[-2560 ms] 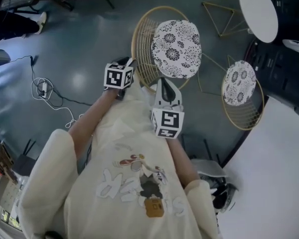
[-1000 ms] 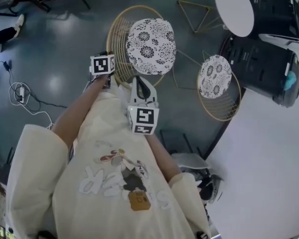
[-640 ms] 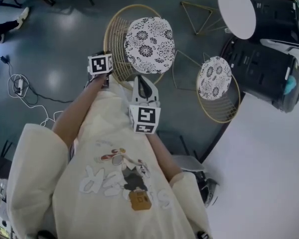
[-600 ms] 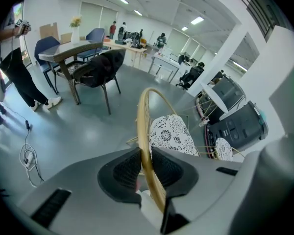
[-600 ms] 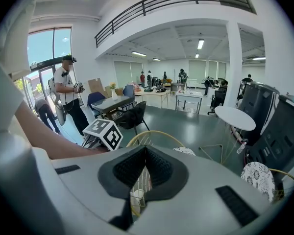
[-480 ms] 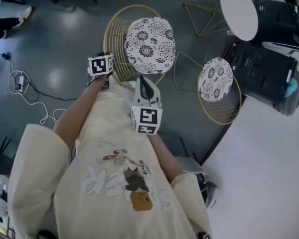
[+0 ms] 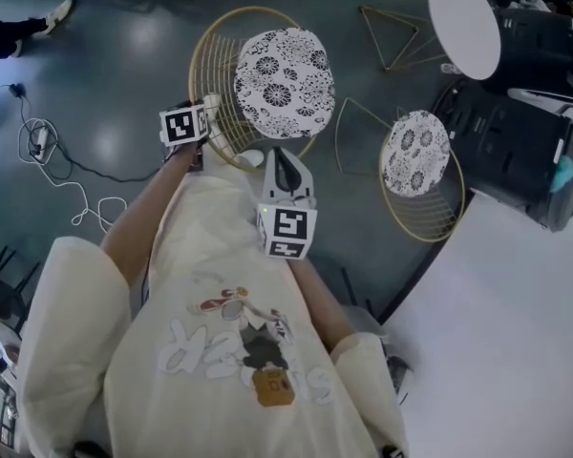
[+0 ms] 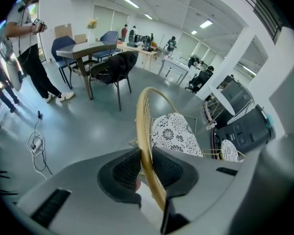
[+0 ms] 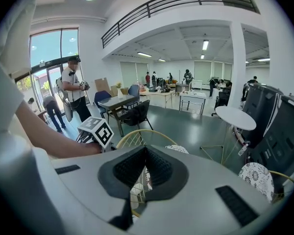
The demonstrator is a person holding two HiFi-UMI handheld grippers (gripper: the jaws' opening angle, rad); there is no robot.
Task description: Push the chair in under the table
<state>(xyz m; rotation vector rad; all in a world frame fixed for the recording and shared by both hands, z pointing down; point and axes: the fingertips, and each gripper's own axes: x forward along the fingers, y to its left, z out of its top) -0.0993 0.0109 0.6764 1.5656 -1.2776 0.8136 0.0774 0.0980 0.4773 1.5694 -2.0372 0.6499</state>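
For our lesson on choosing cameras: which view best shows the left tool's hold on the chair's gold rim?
The left gripper view: the gold rim runs between the pads of the left tool, pressed on both sides. The head view shows only its marker cube beside the rim; the right gripper view likewise.

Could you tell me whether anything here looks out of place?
The gold wire chair with the floral cushion stands well clear of the round white table, not tucked under it. A loose white cable sprawls across the grey floor.
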